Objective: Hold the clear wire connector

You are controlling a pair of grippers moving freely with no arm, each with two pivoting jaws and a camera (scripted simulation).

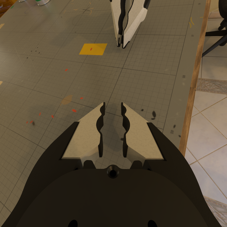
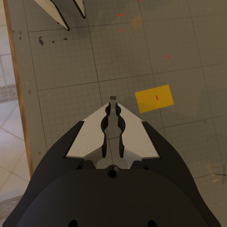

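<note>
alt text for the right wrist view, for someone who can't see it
The right gripper pinches a small clear wire connector at its fingertips above a grey gridded cutting mat. A yellow rectangle lies to the right, and the left gripper shows at top left.

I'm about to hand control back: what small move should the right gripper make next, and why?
Probably none beyond holding steady. The right gripper is already closed on the clear wire connector at its fingertips, above the grid mat. The left gripper is open and empty, so keep it clear.
</note>
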